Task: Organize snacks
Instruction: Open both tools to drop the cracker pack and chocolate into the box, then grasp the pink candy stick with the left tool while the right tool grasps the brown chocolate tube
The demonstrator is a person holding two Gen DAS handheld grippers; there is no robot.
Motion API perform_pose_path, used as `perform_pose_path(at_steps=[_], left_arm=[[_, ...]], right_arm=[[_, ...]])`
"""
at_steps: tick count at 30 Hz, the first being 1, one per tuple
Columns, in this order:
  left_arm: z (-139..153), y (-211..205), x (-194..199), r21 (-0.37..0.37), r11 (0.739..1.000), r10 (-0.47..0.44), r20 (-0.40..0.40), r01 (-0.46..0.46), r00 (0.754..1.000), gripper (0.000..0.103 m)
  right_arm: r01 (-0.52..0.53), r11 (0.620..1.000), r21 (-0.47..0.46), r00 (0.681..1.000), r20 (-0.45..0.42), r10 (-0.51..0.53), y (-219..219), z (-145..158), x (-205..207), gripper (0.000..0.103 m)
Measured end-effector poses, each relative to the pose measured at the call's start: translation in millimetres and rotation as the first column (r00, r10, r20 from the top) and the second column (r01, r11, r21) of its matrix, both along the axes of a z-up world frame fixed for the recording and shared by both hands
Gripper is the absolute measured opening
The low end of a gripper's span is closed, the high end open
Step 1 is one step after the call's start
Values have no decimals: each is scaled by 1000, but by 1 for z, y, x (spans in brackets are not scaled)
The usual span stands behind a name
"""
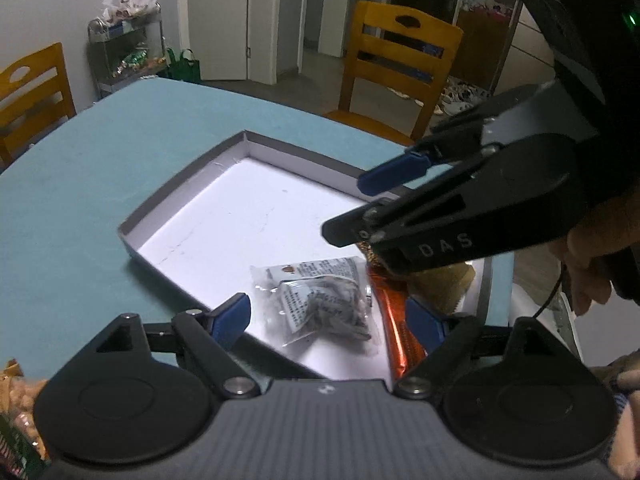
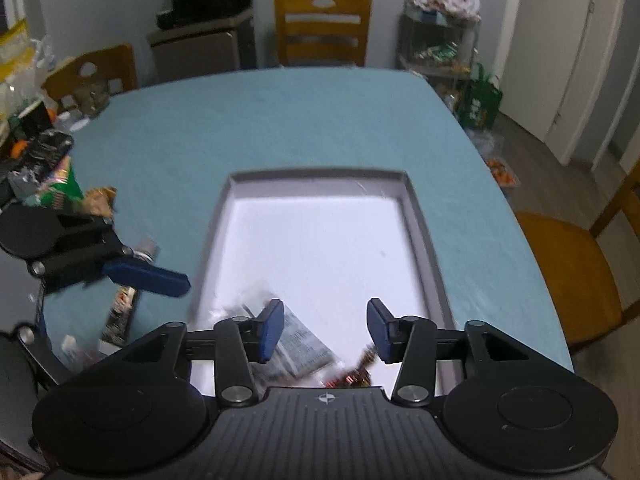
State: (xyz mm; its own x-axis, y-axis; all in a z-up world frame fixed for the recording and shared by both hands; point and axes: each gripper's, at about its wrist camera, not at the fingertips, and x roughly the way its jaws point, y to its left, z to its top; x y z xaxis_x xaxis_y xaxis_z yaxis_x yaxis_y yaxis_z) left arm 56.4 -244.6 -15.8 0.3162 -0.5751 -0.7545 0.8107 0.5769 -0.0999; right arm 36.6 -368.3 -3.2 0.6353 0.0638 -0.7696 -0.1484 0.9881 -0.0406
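A shallow white box (image 1: 224, 216) with grey walls lies on the teal table; it also shows in the right wrist view (image 2: 320, 240). In its near corner lie a clear snack packet (image 1: 320, 300), an orange-brown wrapped bar (image 1: 396, 328) and a tan snack (image 1: 440, 284). My left gripper (image 1: 328, 320) is open and empty just above the clear packet. My right gripper (image 2: 326, 330) is open and empty, hovering over the packet (image 2: 298, 340) and the bar (image 2: 360, 372). In the left wrist view the right gripper (image 1: 360, 208) reaches in from the right.
More snack packets (image 2: 56, 188) lie on the table's left side, and one flat packet (image 2: 120, 316) lies beside the box. Wooden chairs (image 1: 396, 68) stand around the table. A metal rack (image 1: 128, 52) with bags stands by the wall.
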Motion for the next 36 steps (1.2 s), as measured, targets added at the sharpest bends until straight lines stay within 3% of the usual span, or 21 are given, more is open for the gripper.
perform_pose_path(at_steps=[4,14,20,29,36], left_arm=[[4,27,-2,-16,999,37,14,-37,999,85],[-13,104,-13,58,982,182,-4,-182,983,85],[-23,141,-26,79,974,216,-24,-214,976,85],[-40,155,-38,121,990,76,-34,-71,997,85],[-49,145,-40,144,988,-56,-37,61,998,85]], right_arm=[[-67,998,8,998,10,67,17,4,6,51],[-213,977,27,977,-6,214,65,1,13,54],[-266,963,31,964,-17,267,82,0,13,56],[-338,941,26,939,-56,339,105,-7,11,59],[-355,935,22,931,-81,355,116,-13,8,62]])
